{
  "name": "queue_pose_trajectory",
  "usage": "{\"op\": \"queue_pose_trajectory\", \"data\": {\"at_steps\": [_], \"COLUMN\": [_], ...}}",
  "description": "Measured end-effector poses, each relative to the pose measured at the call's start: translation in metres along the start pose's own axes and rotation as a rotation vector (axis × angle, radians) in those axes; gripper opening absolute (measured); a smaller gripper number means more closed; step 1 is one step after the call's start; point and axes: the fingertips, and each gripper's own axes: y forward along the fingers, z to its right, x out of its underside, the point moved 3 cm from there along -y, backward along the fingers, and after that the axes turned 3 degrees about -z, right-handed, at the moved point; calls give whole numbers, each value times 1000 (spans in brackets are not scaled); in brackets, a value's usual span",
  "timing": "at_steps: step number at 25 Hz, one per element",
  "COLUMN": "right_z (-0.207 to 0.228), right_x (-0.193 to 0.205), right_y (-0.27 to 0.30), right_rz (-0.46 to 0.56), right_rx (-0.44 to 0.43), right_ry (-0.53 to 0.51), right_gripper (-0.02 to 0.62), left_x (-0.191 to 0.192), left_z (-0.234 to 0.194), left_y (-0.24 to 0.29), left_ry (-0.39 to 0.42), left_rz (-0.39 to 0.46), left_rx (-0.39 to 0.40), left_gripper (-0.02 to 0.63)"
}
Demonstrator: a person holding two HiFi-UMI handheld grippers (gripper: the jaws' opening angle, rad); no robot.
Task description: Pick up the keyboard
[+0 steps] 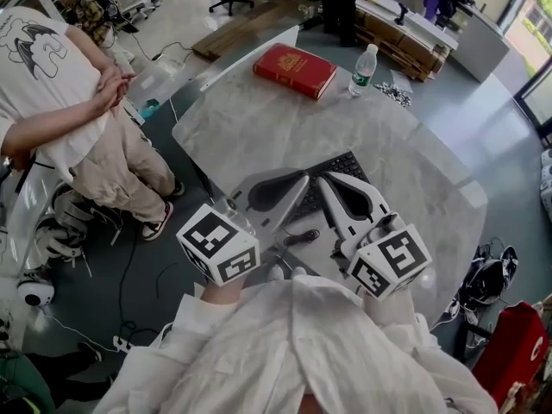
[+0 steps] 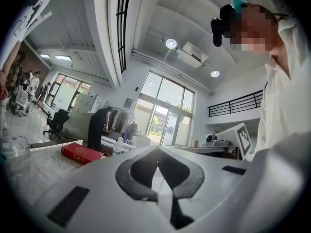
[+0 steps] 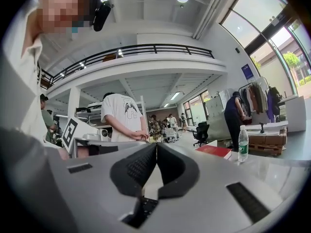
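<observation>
Left claw [image 1: 302, 182] and right claw [image 1: 322, 183] sit side by side, each pressed together on nothing, over the black keyboard [image 1: 345, 165] at the near edge of the marble surface [image 1: 259, 119].

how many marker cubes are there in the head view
2. The left cube rides on the left gripper, at lower left; the right cube on the right gripper, at lower right. None seems hidden.
</observation>
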Motion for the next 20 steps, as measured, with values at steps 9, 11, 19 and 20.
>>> {"op": "queue_pose_trajectory", "data": {"at_steps": [9, 11, 19, 20], "right_z": [1, 1, 0, 0], "right_x": [2, 2, -1, 0], "right_y": [-3, -4, -6, -6], "right_rz": [-4, -10, -8, -11], "right_rx": [3, 2, 10, 11], "right_ry": [-5, -9, -28, -29], "right_gripper": [31, 31, 31, 31], "left_x": [11, 9, 12, 14], "left_z": [-4, -2, 0, -2], "left_y": [-1, -2, -1, -1], "left_ry": [-5, 6, 1, -7], "left_rz": [-28, -32, -53, -51], "left_rx": [-6, -16, -23, -22], "left_gripper": [14, 14, 14, 14]}}
